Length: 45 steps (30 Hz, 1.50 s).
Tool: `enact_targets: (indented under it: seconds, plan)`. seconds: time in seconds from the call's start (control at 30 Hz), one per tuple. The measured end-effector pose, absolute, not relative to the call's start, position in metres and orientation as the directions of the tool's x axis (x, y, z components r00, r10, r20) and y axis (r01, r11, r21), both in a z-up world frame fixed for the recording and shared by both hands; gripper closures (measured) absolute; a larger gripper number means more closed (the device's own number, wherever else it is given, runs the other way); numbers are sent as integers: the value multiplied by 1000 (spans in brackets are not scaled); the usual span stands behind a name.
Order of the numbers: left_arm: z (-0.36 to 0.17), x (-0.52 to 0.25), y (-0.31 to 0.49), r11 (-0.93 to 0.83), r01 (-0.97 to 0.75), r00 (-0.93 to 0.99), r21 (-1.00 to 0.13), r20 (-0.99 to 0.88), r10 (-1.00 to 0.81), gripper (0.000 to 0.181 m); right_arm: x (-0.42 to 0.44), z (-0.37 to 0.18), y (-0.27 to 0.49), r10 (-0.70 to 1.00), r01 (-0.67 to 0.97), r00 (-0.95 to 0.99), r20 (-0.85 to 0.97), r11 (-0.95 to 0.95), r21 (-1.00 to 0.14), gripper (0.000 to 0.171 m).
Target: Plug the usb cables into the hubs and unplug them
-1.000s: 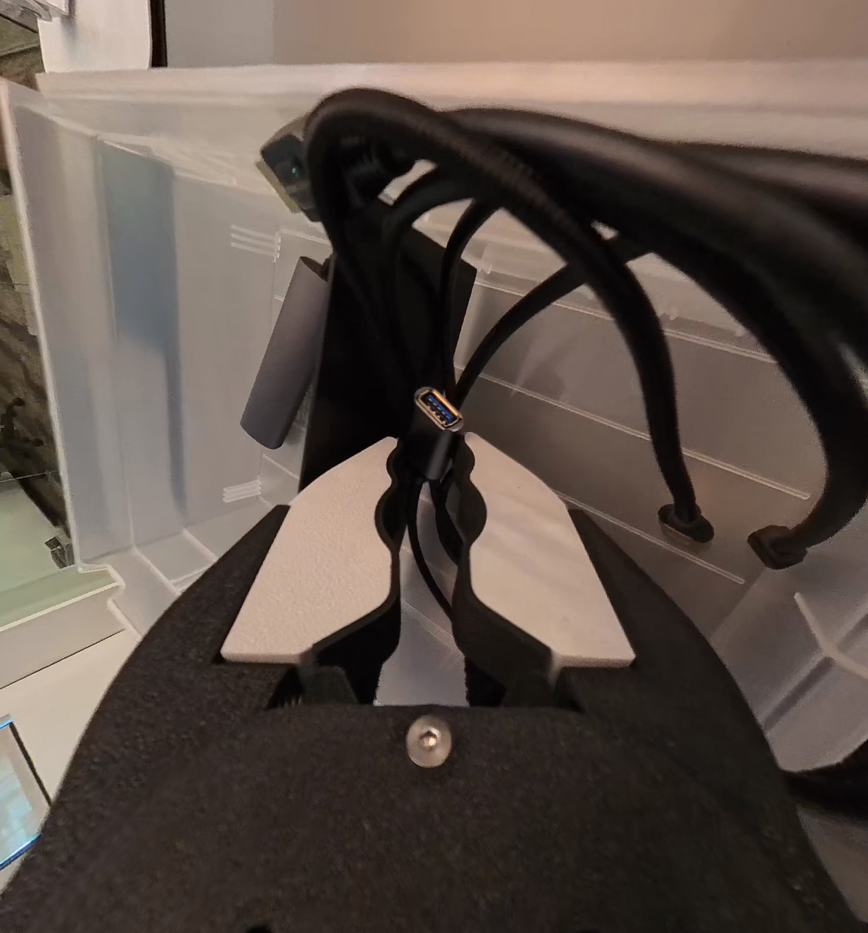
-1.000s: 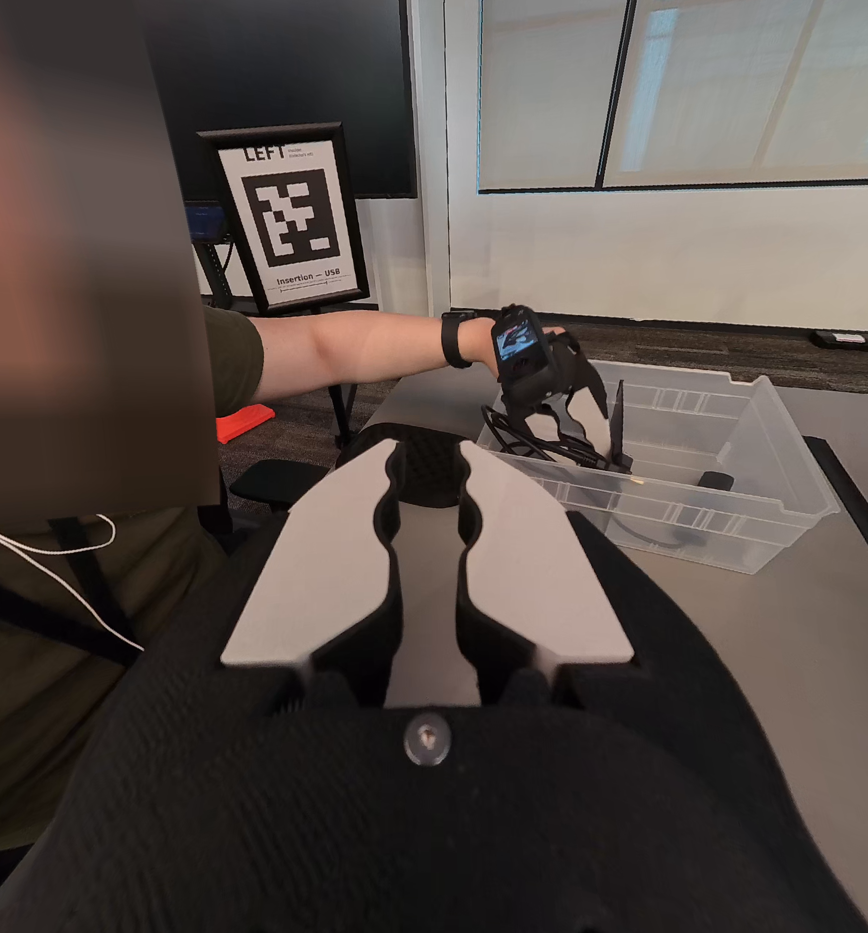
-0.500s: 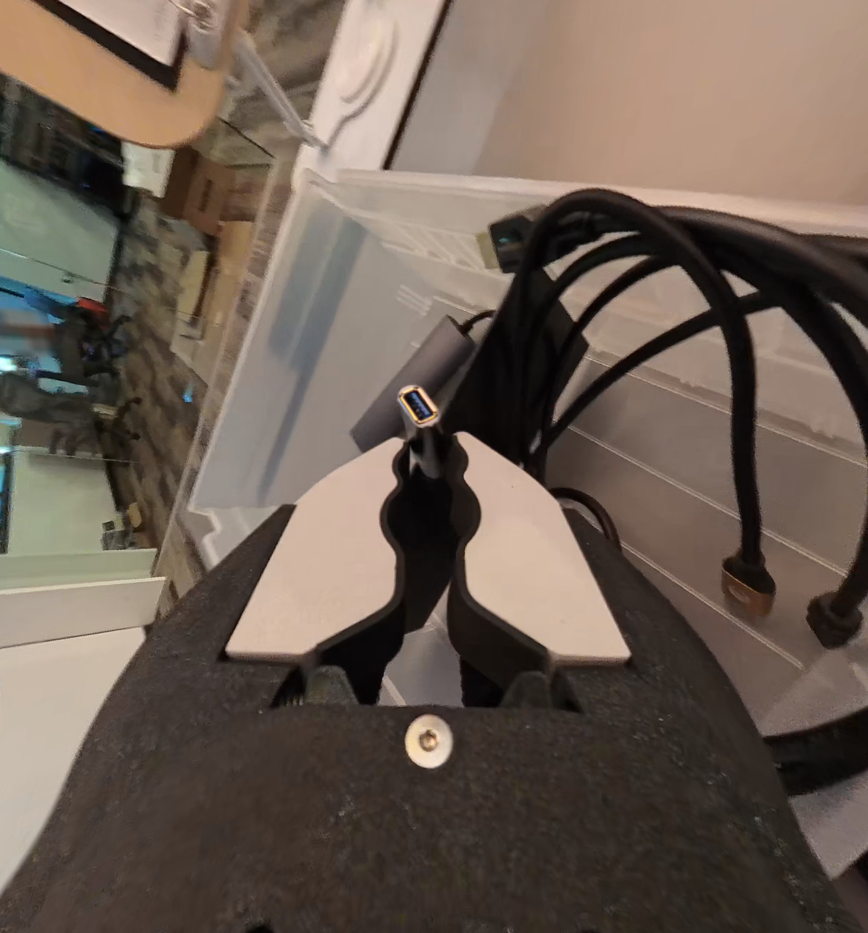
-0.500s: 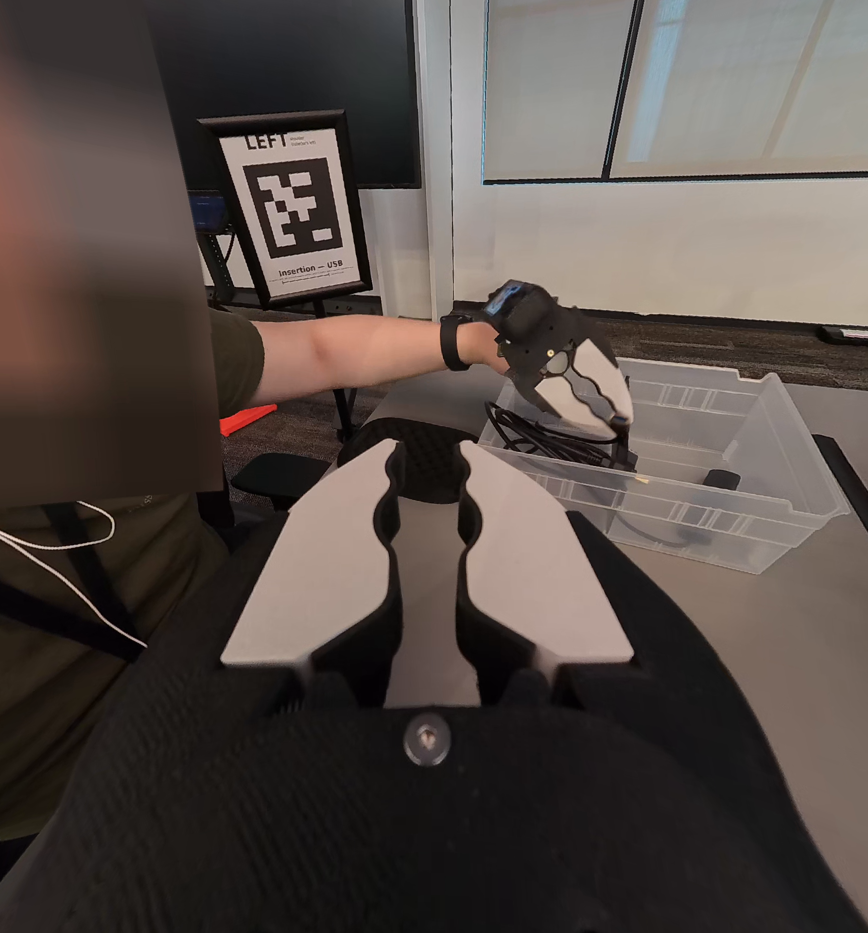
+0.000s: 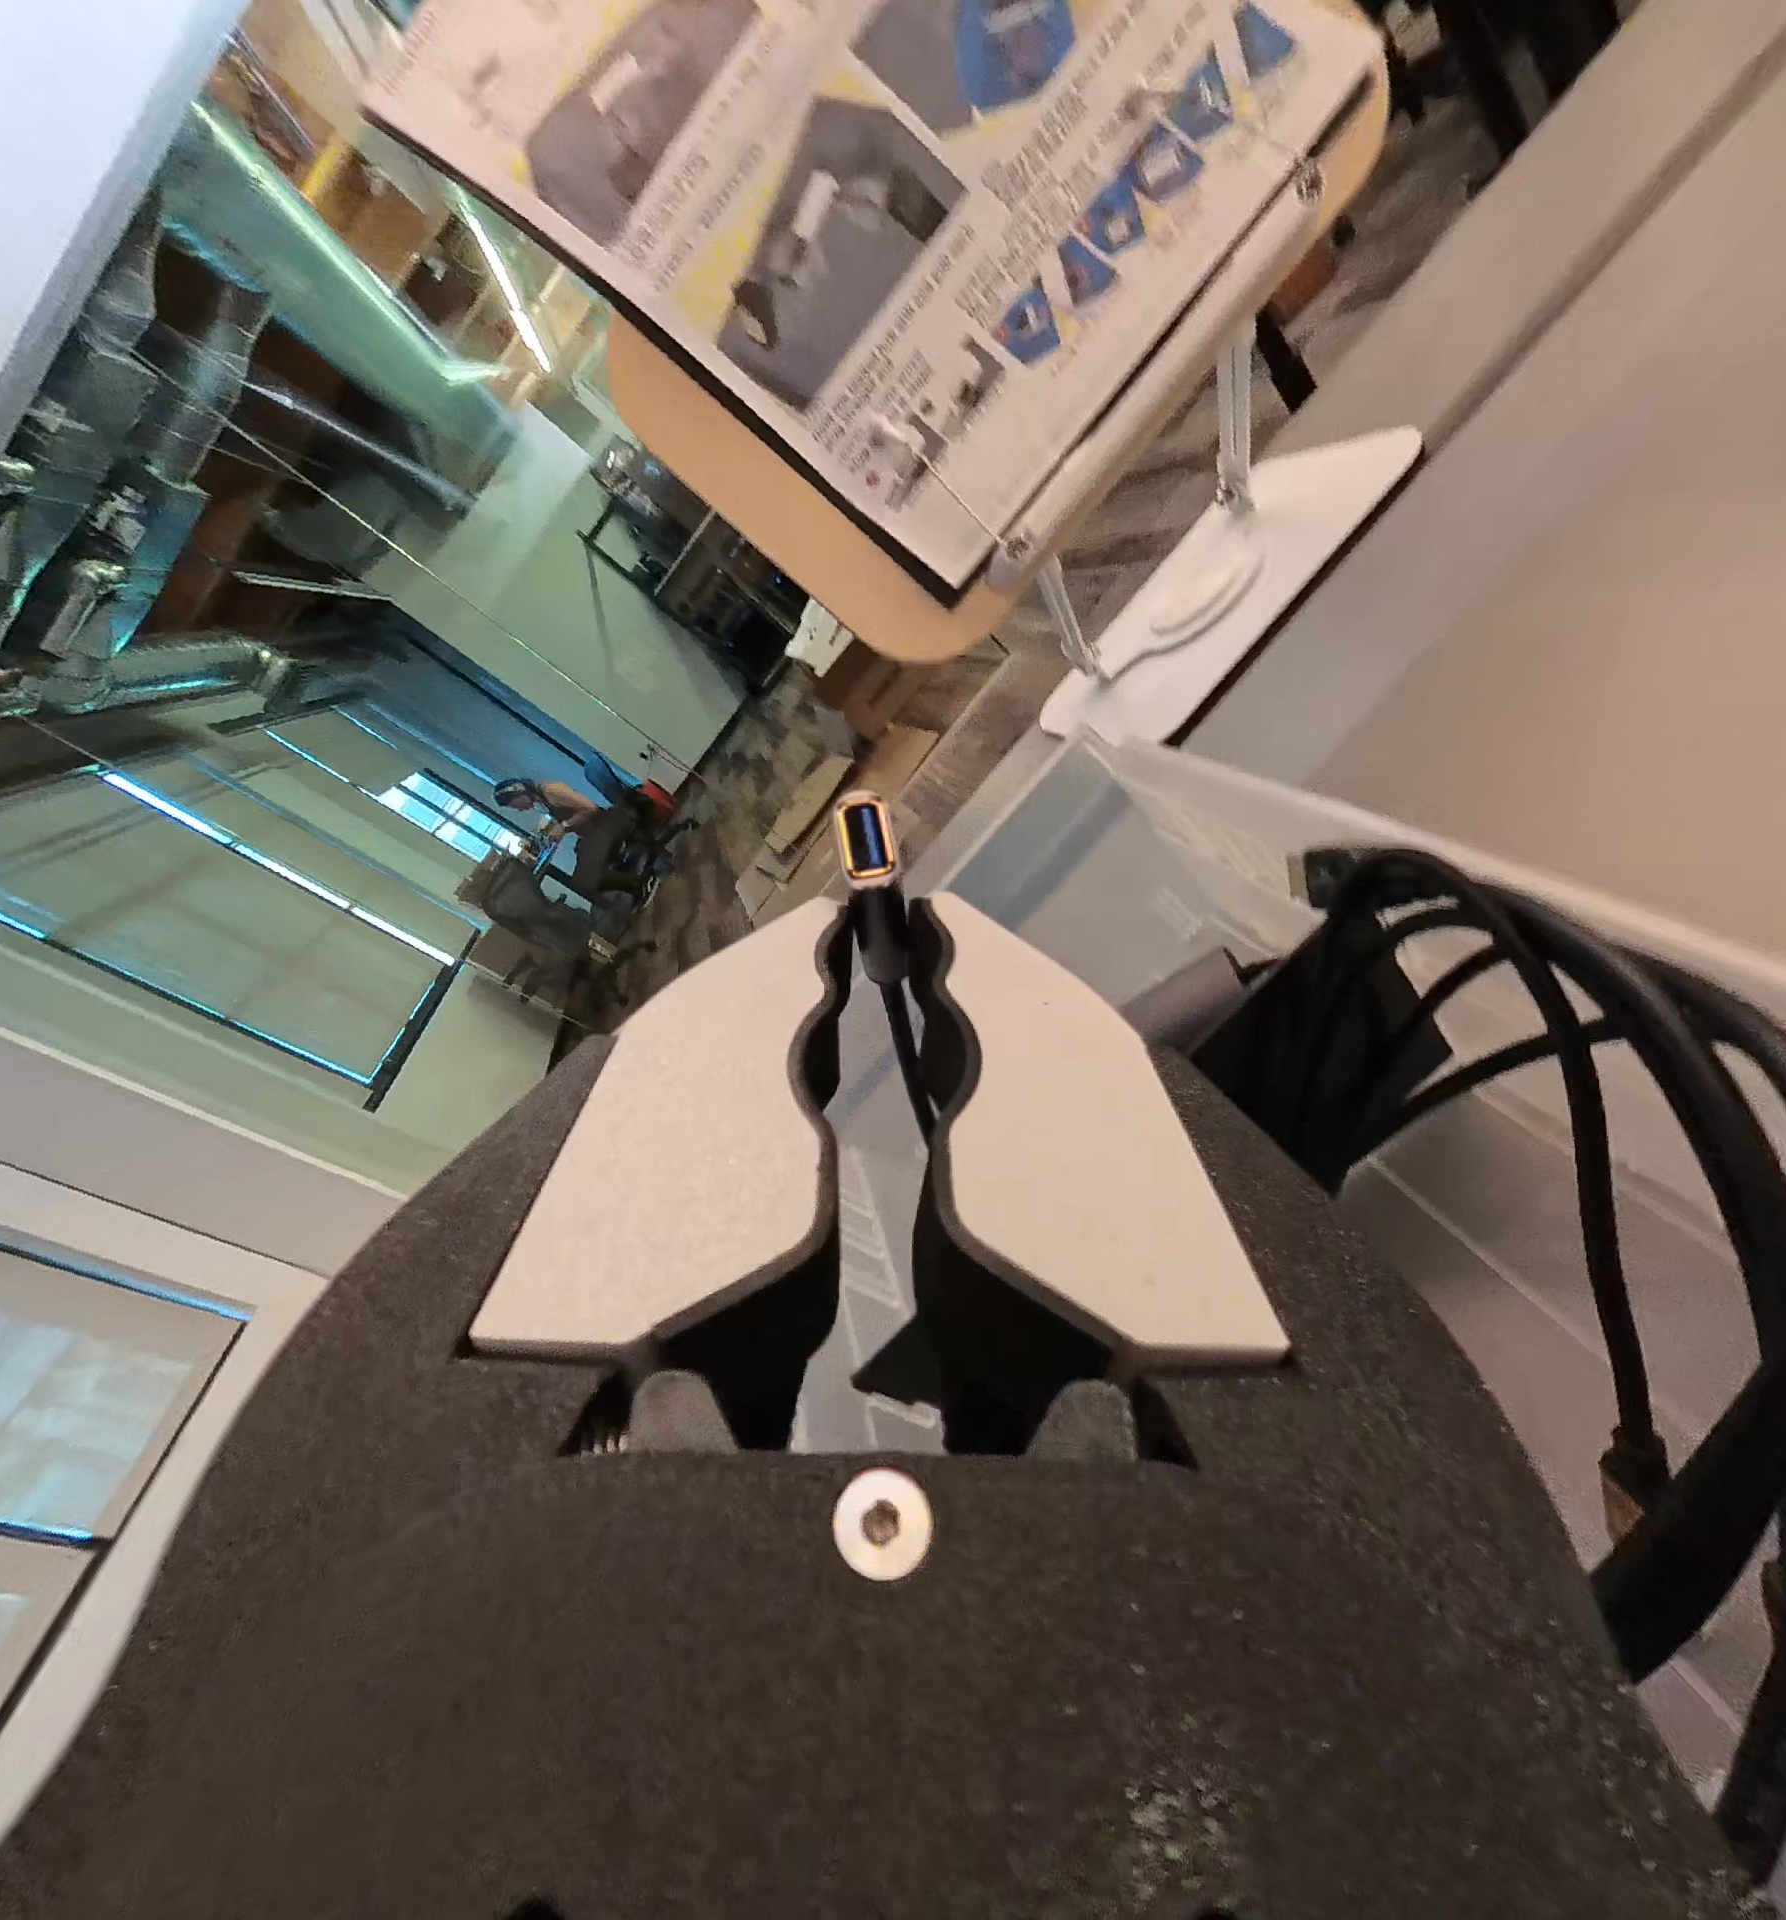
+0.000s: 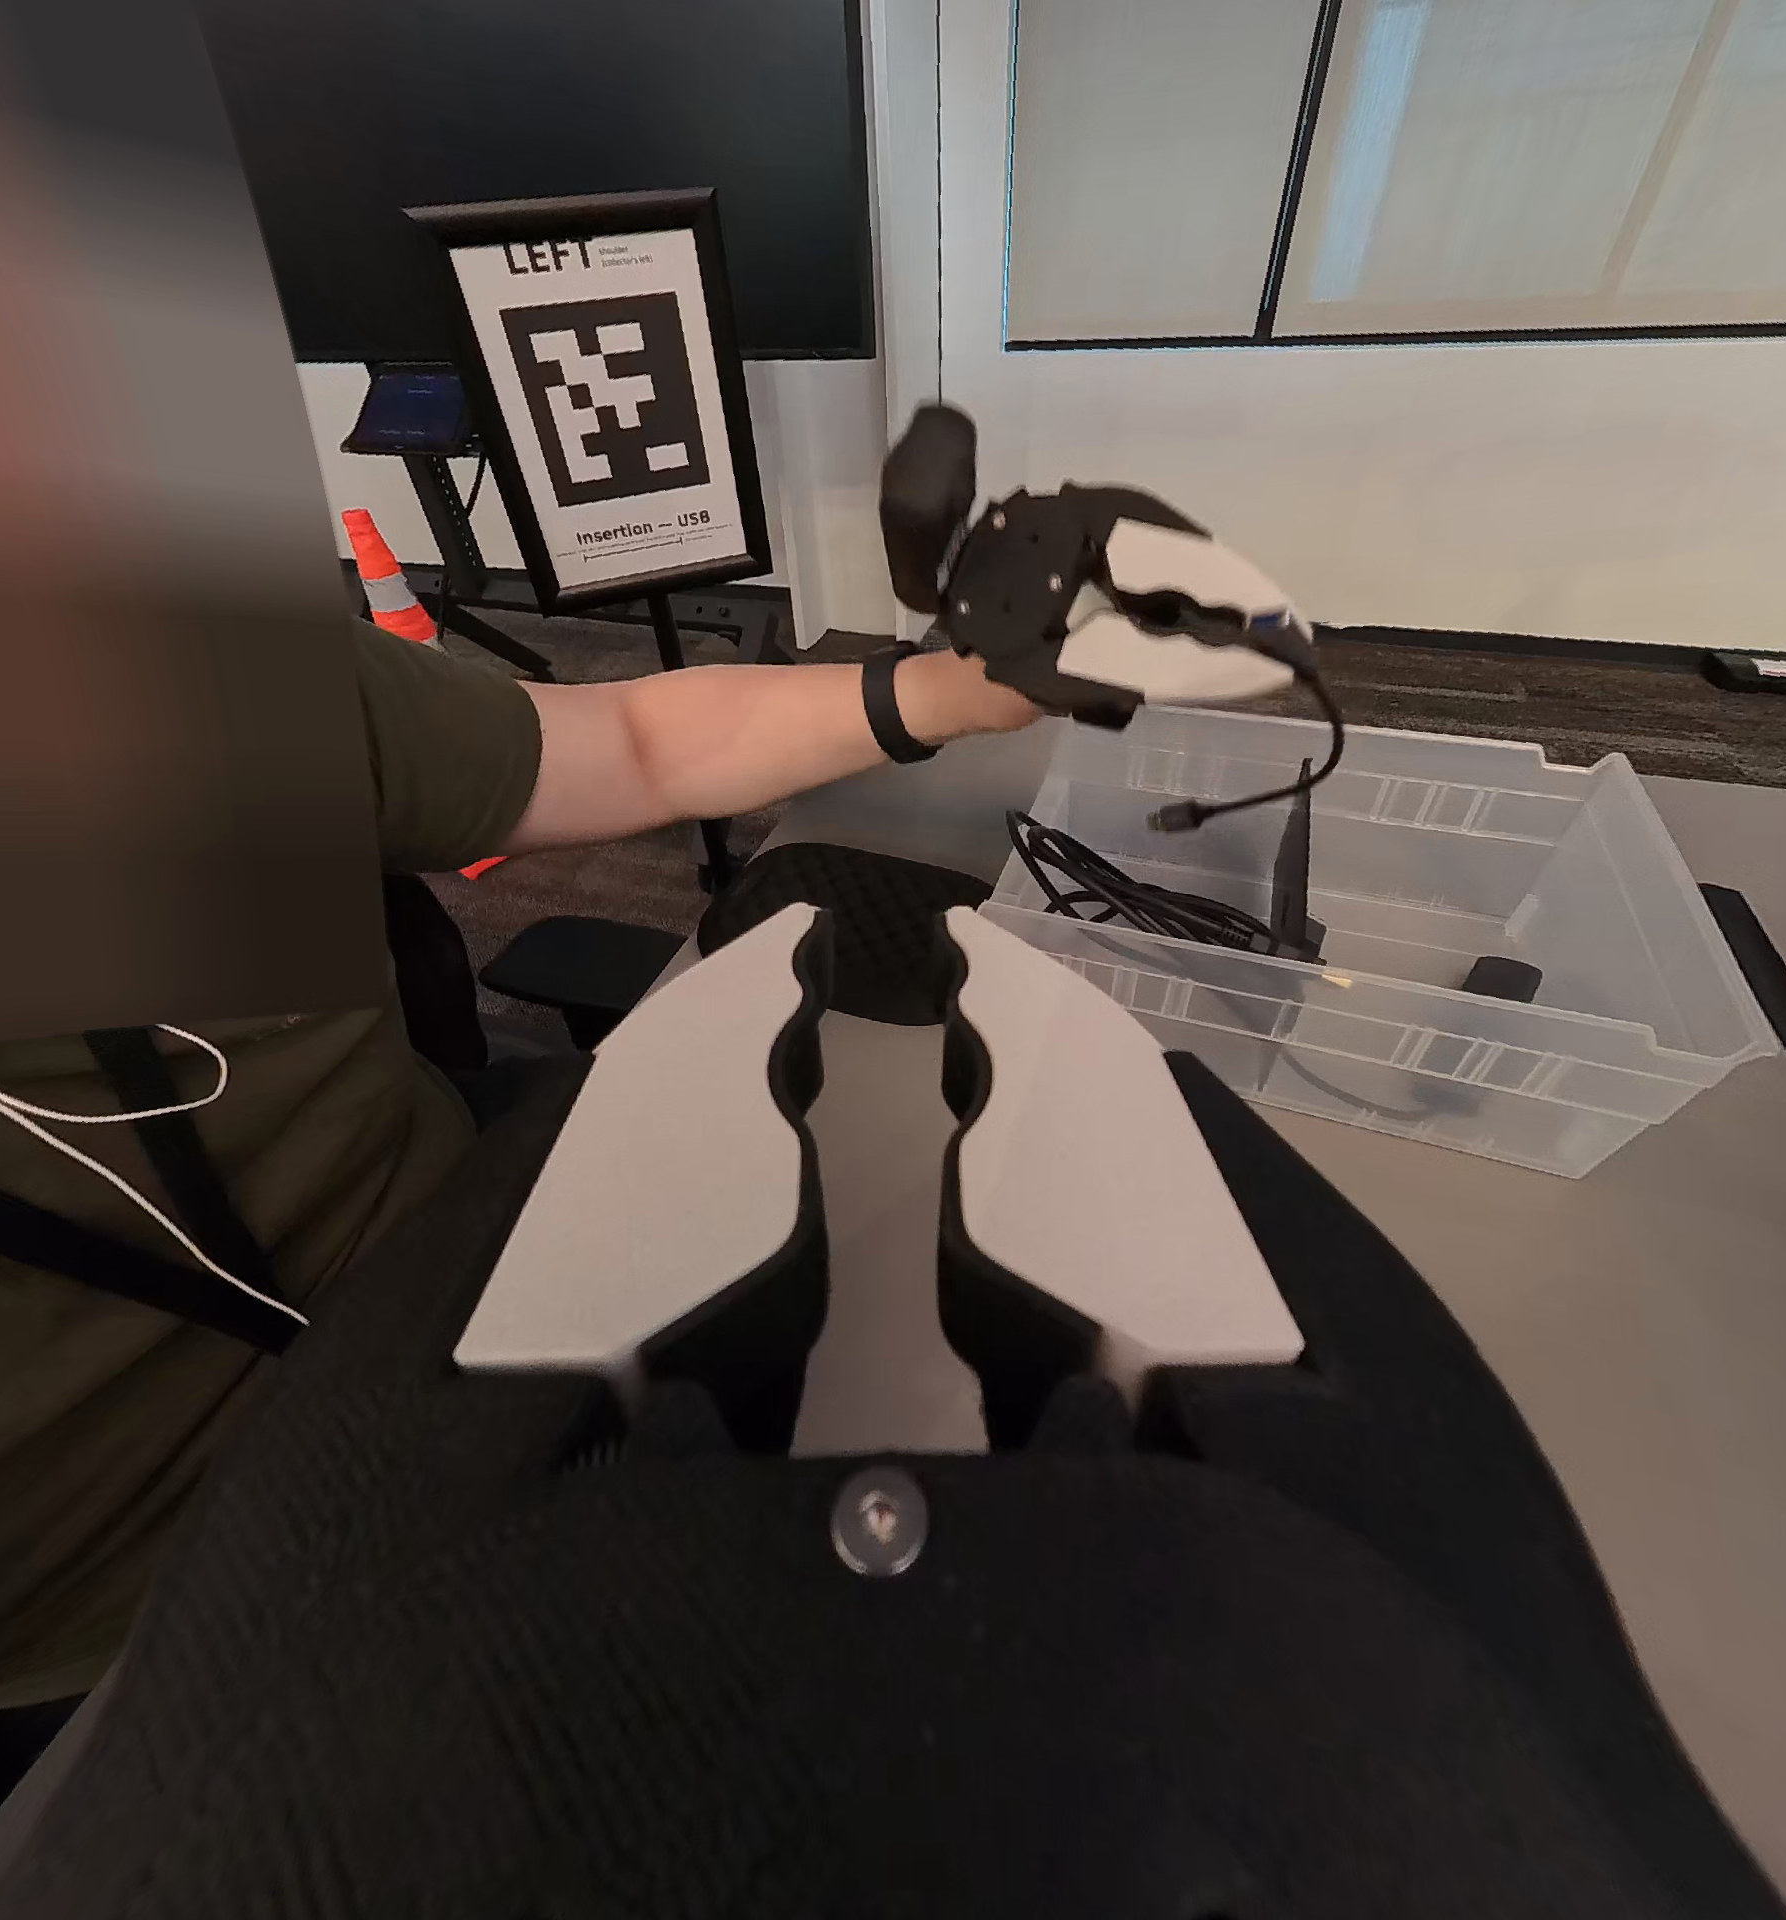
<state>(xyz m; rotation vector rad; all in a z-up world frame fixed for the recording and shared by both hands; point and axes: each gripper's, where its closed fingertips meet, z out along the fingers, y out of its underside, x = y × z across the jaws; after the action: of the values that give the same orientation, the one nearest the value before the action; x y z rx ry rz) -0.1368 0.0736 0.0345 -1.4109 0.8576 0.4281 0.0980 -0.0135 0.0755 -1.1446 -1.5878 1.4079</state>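
Note:
My left gripper is shut on a black USB cable just behind its grey connector with a blue insert, which sticks out past the fingertips. In the right wrist view the left gripper is held above the clear plastic bin, and the cable hangs down from it to a free plug. A bundle of black cables lies in the bin's left end and also shows in the left wrist view. My right gripper is open and empty over the grey table.
A black upright divider and a small black item are in the bin. A person's arm reaches to the left gripper. A framed marker sign, an orange cone and a black chair stand beyond the table edge. The gap from one gripper's tips to the other's is roughly 25 centimeters.
The left gripper has lifted up out of the bin and tilted, carrying the USB cable with it. The right gripper has stayed put.

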Motion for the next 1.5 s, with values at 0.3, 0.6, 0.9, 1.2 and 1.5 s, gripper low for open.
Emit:
enact_targets:
  seconds: [0.3,0.6,0.9,1.2,1.5]
  plan:
    - [129,-106,52,297,-653,665,-696,-715,-213,172,110,96,-20,941,106,-338,21,61,-993,152]
    - [132,51,38,394,-502,549,-770,-636,-543,172,186,127,-45,917,117,-304,260,307,-945,155]
    - [18,190,49,385,-618,336,-685,-673,-659,172,263,126,-63,906,178,-249,341,389,-904,155]
    - [-76,224,59,348,-745,159,-569,-658,-736,172,282,105,-55,917,264,-268,295,364,-893,157]
    - [-113,229,60,353,-770,111,-531,-657,-746,173,283,93,-49,919,310,-287,270,356,-882,157]
